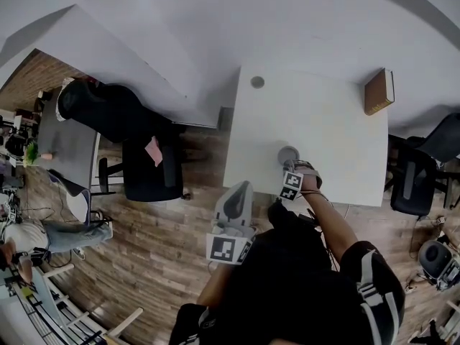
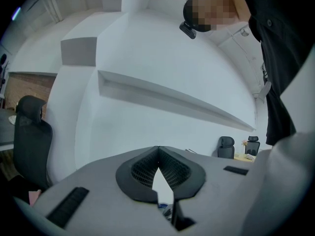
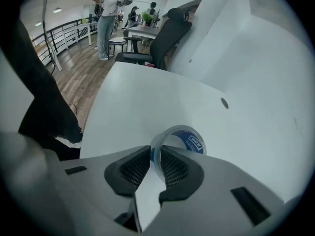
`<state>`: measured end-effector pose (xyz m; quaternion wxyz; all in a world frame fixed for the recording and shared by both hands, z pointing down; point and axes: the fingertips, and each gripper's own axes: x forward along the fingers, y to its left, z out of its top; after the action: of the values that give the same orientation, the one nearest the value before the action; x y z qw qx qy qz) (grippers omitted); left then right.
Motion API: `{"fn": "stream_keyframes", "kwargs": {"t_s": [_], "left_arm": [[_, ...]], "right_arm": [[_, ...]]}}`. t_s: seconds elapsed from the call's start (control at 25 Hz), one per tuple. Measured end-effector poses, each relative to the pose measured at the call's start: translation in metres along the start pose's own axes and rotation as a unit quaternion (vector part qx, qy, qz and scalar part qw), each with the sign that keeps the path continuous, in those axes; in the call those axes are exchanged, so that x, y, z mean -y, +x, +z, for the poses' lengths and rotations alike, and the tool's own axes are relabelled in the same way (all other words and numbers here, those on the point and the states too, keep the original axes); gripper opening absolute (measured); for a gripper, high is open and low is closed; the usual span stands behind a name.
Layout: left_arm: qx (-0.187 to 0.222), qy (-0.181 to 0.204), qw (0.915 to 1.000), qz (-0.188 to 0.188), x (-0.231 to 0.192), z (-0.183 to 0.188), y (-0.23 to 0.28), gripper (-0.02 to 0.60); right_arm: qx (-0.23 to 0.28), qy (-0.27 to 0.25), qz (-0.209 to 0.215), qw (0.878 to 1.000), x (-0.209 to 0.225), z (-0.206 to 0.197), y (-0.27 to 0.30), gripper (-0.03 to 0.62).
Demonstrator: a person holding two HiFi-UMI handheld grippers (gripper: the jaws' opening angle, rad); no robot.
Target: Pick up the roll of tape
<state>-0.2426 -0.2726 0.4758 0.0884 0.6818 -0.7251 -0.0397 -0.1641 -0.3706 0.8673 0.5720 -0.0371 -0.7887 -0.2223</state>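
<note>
The roll of tape (image 3: 191,139), clear with a blue-and-white core label, lies flat on the white table (image 3: 147,97) near its front edge. My right gripper (image 3: 156,154) points steeply down onto it, one jaw inside the ring and one outside, with the pads closed on the roll's near wall. From the head view the roll (image 1: 288,153) shows as a small grey ring just beyond the right gripper (image 1: 291,165). My left gripper (image 1: 239,190) hangs off the table's front left corner, held level. Its pads meet at the tips with nothing between them (image 2: 158,154).
A brown book (image 1: 379,91) lies at the table's far right edge and a round cable hole (image 1: 257,82) at the far left. Black office chairs stand left (image 1: 144,157) and right (image 1: 413,178) of the table. People stand far off by other desks (image 3: 106,18).
</note>
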Motion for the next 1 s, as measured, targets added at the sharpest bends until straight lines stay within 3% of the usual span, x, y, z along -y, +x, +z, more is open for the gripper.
{"fn": "stream_keyframes", "kwargs": {"t_s": [0.24, 0.4, 0.52, 0.68, 0.84, 1.0], "left_arm": [[0.01, -0.008, 0.9996, -0.026, 0.01, -0.007, -0.06, 0.017], [0.012, -0.015, 0.9982, -0.057, 0.012, -0.015, -0.109, 0.017], [0.012, -0.027, 0.9966, -0.077, 0.017, -0.022, -0.137, 0.017], [0.016, -0.017, 0.9933, -0.113, 0.042, -0.022, -0.168, 0.017], [0.029, -0.014, 0.9896, -0.14, 0.072, -0.015, -0.192, 0.017], [0.032, -0.011, 0.9871, -0.157, 0.106, -0.015, -0.204, 0.017]], "right_arm": [[0.019, 0.085, -0.028, 0.996, -0.036, 0.0, -0.044, 0.078], [0.08, 0.195, -0.082, 0.974, -0.062, 0.016, -0.111, 0.077], [0.142, 0.275, -0.13, 0.942, -0.077, 0.024, -0.176, 0.074], [0.226, 0.36, -0.188, 0.885, -0.102, 0.026, -0.271, 0.069], [0.291, 0.398, -0.241, 0.836, -0.127, 0.022, -0.357, 0.066], [0.335, 0.412, -0.283, 0.799, -0.149, 0.007, -0.419, 0.063]]}}
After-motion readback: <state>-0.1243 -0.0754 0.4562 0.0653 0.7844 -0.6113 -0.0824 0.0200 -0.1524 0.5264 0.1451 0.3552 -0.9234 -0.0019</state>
